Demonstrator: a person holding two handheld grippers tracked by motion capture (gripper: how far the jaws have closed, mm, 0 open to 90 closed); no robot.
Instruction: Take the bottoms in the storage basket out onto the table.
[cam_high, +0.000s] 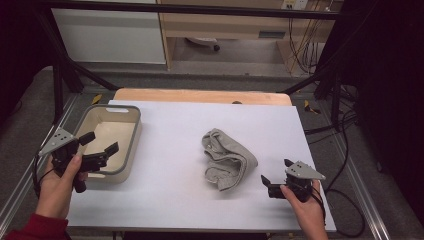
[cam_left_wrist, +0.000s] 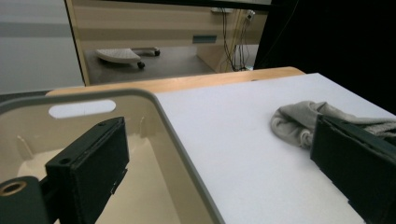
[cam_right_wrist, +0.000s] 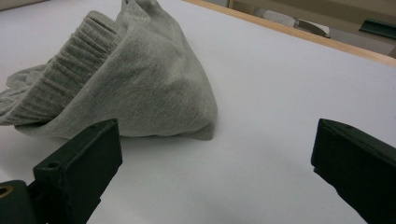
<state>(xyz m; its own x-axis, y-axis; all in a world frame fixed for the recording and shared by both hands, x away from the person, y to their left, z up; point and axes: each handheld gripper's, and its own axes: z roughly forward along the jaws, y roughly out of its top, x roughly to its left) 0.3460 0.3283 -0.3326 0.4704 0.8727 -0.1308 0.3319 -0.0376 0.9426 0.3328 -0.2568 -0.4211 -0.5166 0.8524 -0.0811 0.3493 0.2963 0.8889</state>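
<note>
Two grippers, fingers spread and holding nothing: your right gripper (cam_high: 274, 181) is facing the crumpled grey knit cloth (cam_high: 227, 157) mid-frame, probably readying a pinch; your left gripper (cam_high: 100, 147) is hovering over the beige plastic bin (cam_high: 131, 131).

Beyond the white-topped table with its pale wooden far edge (cam_high: 200, 95), grey floor (cam_high: 240, 55) runs to a light wooden cabinet (cam_high: 220, 22); a white panel (cam_high: 107, 35) stands left, dangling cables (cam_high: 300, 40) right, black frame bars (cam_high: 185, 8) overhead.
</note>
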